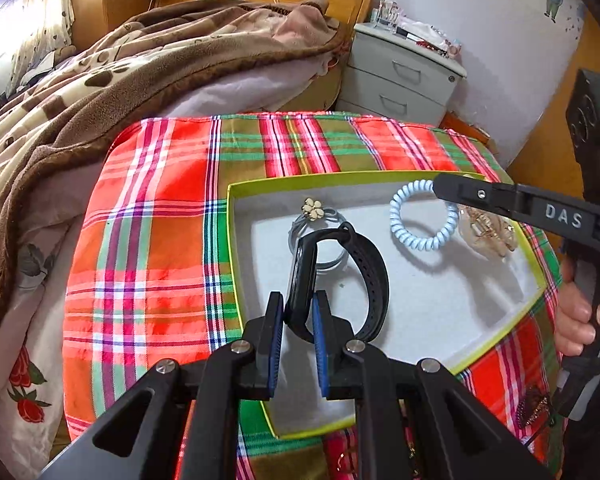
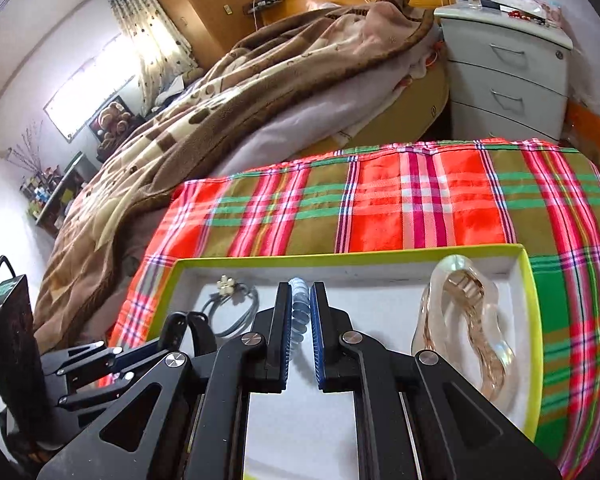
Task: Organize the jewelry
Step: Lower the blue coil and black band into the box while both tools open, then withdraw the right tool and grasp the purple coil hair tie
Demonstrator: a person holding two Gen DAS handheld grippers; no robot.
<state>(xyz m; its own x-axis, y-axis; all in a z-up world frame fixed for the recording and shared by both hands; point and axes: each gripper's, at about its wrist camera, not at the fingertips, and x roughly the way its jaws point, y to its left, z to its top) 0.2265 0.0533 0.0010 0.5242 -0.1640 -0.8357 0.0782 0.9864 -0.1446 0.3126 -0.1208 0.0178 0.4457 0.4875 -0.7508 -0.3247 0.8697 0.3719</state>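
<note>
Left gripper [image 1: 299, 304] clamps watch [image 1: 300, 264] | right gripper [image 2: 300, 304] pinches coil tie [image 2: 299, 312], mostly hidden

The open box [image 1: 236, 240] sits on the plaid cloth [image 1: 148, 240]. In it — flower hair tie [image 1: 314, 210] far left, smartwatch [image 1: 340, 280] just nearer, coil hair tie [image 1: 420, 216] right of them, claw clip [image 2: 468, 320] far right. Behind — a bed [image 1: 140, 60], with a nightstand [image 1: 400, 76] to its right.

Both views are taken close above the box [image 1: 236, 240] [image 2: 526, 320], angled steeply down towards the bed [image 1: 100, 80] [image 2: 220, 100]; the box is shared.
</note>
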